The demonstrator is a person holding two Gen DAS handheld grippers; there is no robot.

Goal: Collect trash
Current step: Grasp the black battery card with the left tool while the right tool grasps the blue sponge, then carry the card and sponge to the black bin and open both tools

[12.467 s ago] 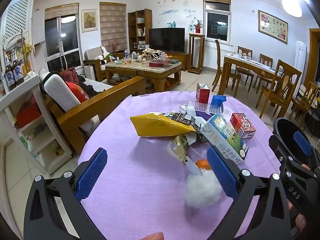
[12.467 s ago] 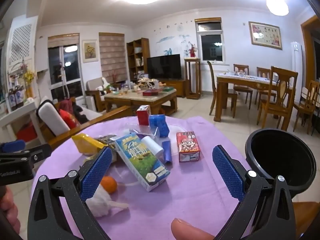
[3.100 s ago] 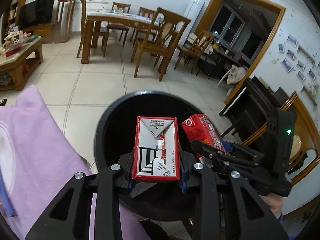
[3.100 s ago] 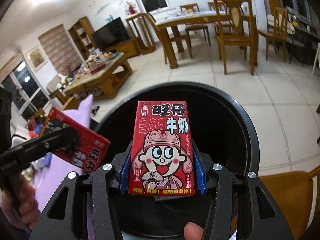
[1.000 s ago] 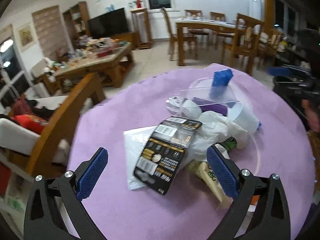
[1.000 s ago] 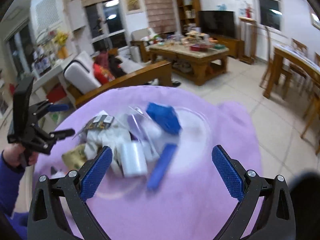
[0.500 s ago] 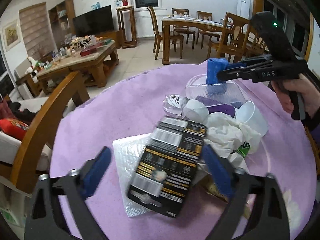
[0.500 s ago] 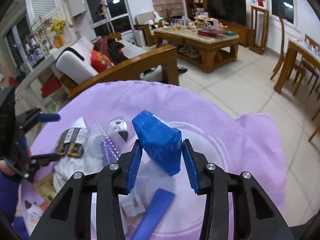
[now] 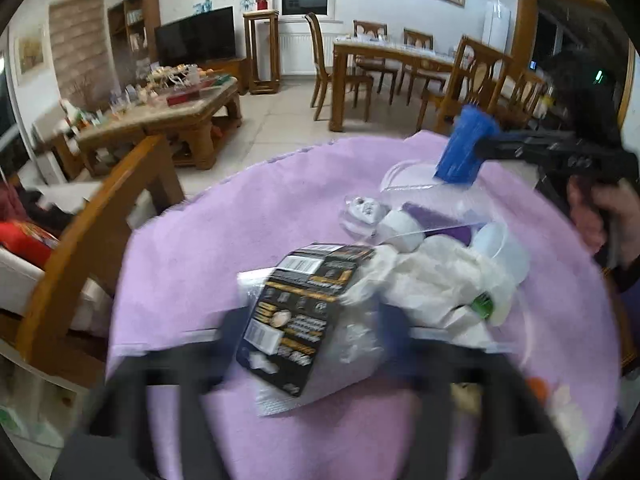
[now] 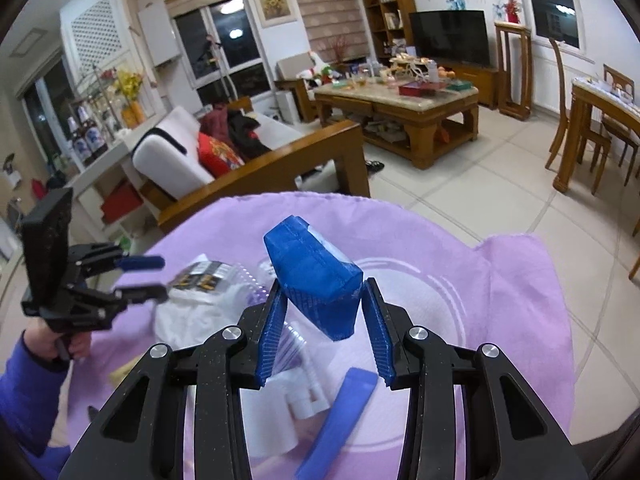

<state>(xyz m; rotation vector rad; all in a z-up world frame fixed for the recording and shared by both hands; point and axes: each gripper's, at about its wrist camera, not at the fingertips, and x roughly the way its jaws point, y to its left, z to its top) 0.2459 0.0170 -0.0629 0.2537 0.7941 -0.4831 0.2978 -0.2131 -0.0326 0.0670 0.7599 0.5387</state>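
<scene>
On the purple-covered round table [image 9: 224, 240] lies a heap of trash. My right gripper [image 10: 323, 292] is shut on a blue packet [image 10: 316, 276] and holds it above the clear plastic tray [image 9: 408, 200]; in the left wrist view the blue packet [image 9: 460, 152] hangs at the far right. My left gripper [image 9: 312, 318] is blurred and low over the table. Its jaws are opening, with a black battery card [image 9: 316, 276] between the fingers, which do not press on it. The left gripper [image 10: 152, 276] also shows in the right wrist view, fingers apart.
Crumpled white paper [image 9: 432, 280], a white cup [image 9: 504, 248] and a purple wrapper [image 9: 436, 220] lie beside the card. A blue strip [image 10: 344, 420] and a small white bottle [image 10: 304, 392] sit under my right gripper. A wooden sofa arm [image 9: 92, 224] borders the table's left.
My right gripper closed on the blue packet and has lifted it off the tray. My left gripper came down over the black card, narrowed around it and is now blurred.
</scene>
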